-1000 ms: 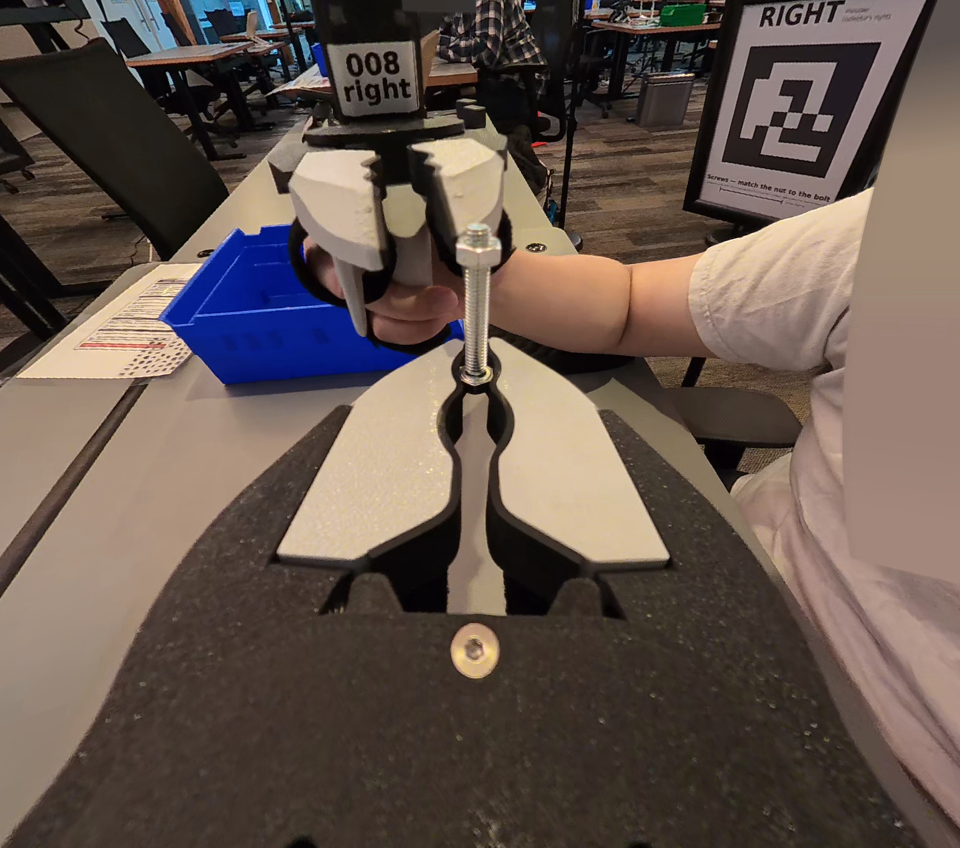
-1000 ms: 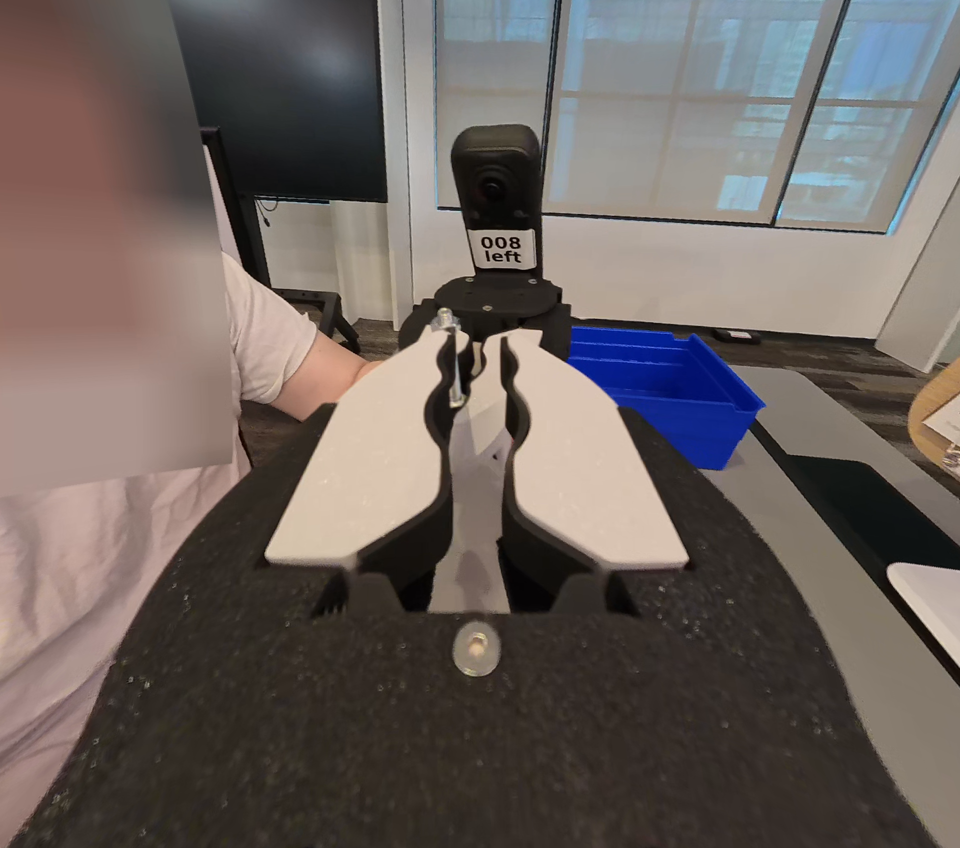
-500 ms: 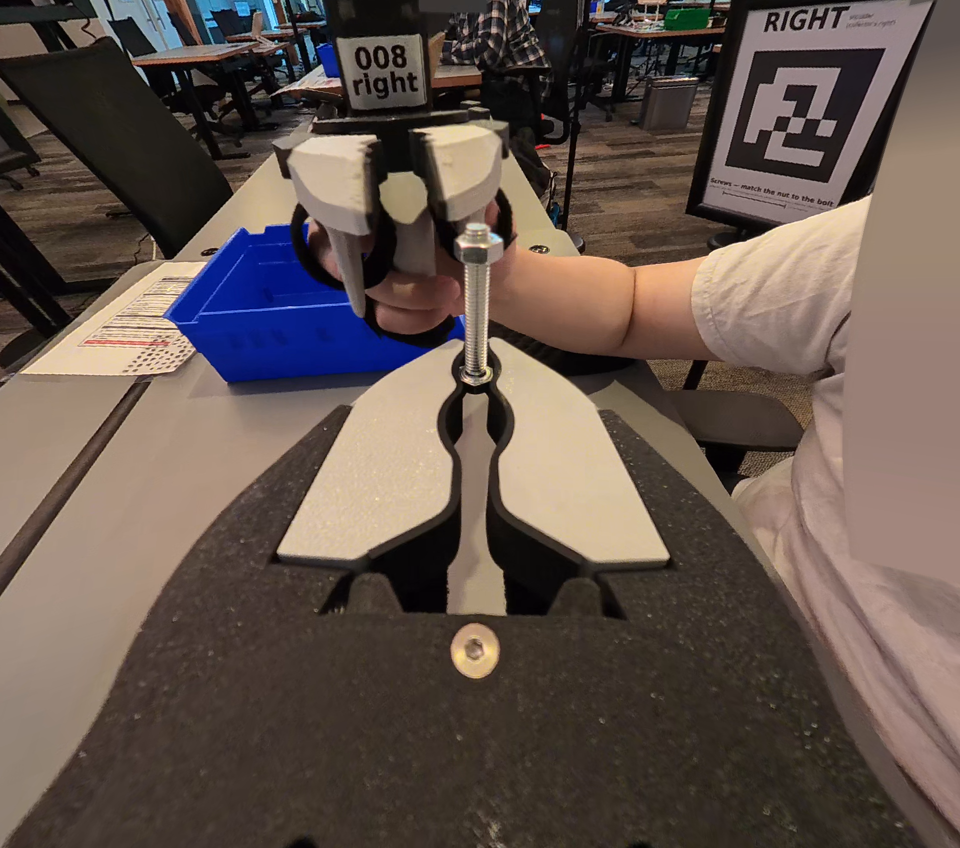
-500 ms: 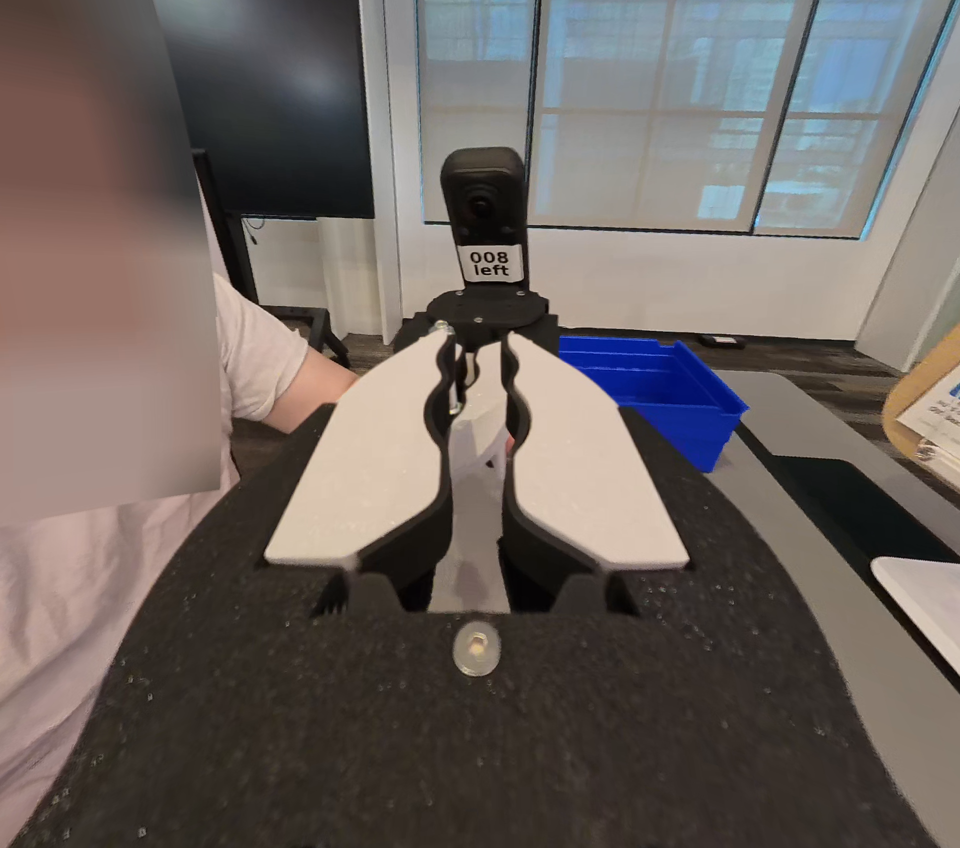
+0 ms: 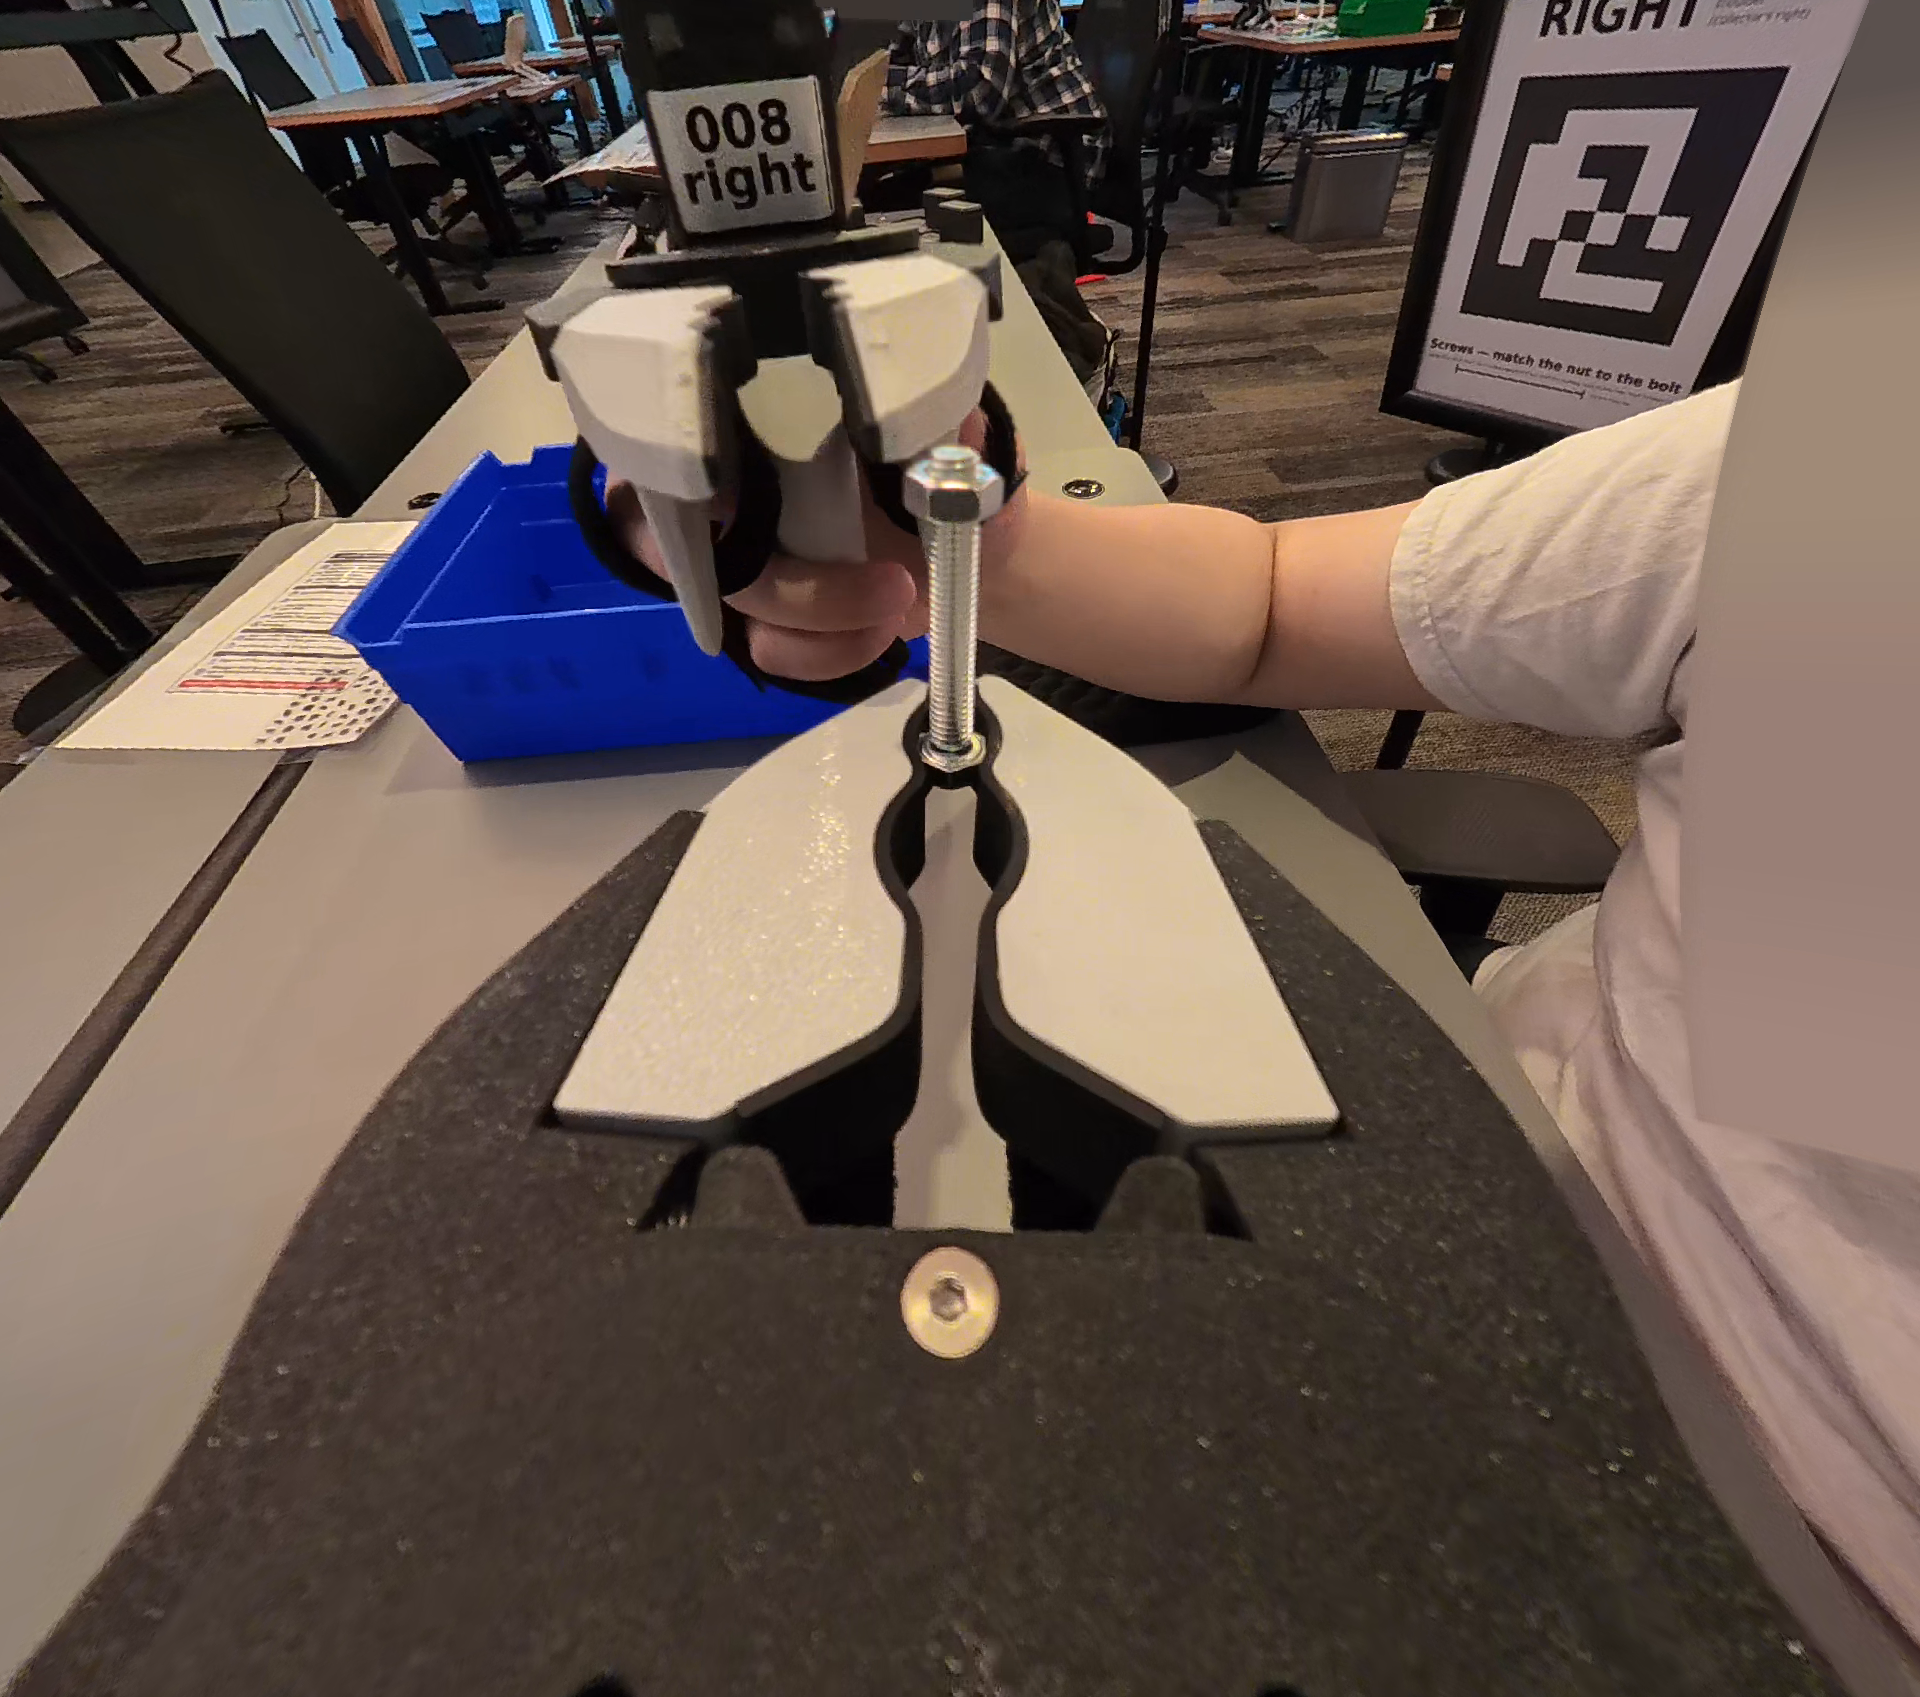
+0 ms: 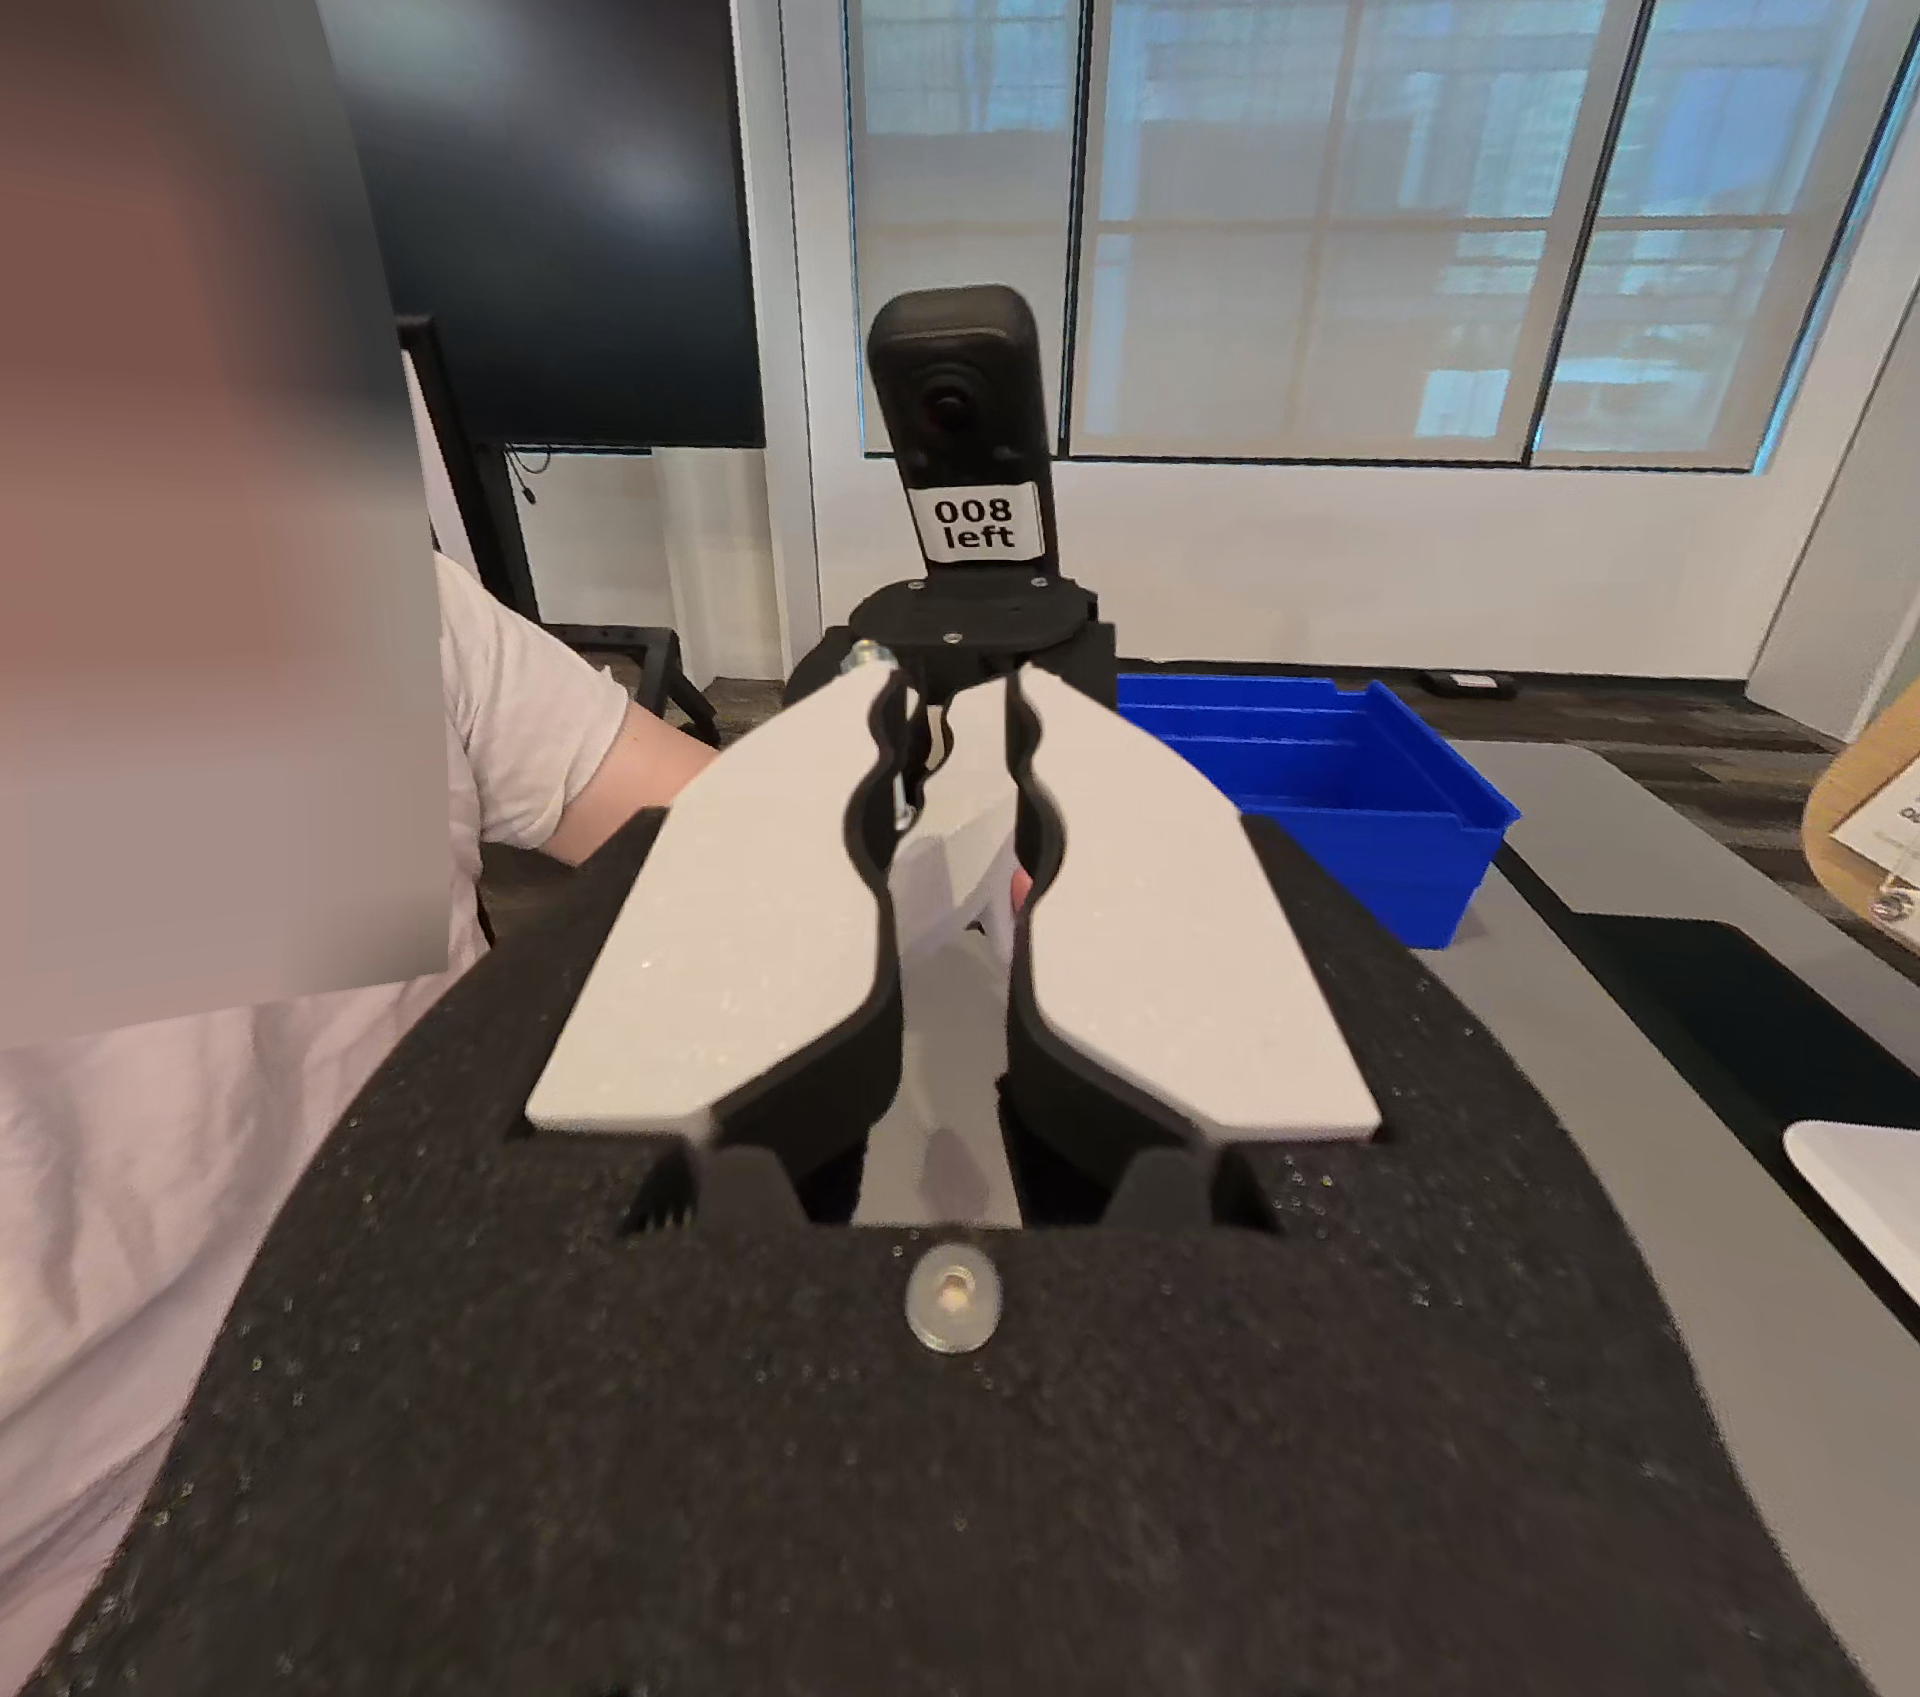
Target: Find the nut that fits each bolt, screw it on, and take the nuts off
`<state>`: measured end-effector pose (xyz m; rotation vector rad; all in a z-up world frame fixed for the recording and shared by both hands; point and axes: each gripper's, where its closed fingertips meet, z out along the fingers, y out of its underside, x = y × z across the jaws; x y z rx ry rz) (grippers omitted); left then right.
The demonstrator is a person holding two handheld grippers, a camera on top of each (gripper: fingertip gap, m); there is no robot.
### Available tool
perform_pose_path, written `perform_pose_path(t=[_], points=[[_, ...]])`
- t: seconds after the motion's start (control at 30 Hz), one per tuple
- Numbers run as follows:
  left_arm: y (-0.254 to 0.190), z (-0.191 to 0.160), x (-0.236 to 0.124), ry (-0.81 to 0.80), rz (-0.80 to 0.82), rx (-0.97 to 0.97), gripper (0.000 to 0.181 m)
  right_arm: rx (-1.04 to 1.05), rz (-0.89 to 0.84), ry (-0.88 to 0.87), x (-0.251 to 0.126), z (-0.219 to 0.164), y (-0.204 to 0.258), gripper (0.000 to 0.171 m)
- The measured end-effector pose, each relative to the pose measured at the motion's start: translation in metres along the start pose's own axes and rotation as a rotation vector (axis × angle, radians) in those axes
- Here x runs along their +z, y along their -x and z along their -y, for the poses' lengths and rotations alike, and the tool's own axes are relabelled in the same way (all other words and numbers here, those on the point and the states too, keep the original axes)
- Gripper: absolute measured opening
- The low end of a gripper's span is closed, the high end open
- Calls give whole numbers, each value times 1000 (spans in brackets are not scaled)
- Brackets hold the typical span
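A long, threaded silver steel bolt [image 5: 950,608] is pinched upright by its lower end between the tips of the left gripper [image 5: 954,754], whose white fingers [image 5: 769,920] are pressed against it. A silver hexagonal nut [image 5: 952,486] is seen at the bolt's top end. The right gripper [image 6: 943,743] is held facing it, just beside the nut, with its white fingers [image 6: 727,909] slightly spread and nothing between them. A blue plastic bin [image 5: 582,639] is set behind on the grey table [image 5: 208,972].
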<state>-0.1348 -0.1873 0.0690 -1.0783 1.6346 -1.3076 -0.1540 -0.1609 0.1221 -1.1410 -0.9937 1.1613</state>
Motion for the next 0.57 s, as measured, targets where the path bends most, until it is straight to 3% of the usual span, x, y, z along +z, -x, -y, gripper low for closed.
perform_pose_path(t=[0.27, 0.43, 0.57], points=[[-1, -1, 2, 3, -7, -3, 3, -86, 11, 72, 12, -8, 13, 17], [0, 0, 0, -5, -4, -4, 3, -5, -27, 8, -2, -1, -5, 15], [0, -3, 2, 8, -4, -2, 3, -23, 29, 24, 3, -2, 7, 18]])
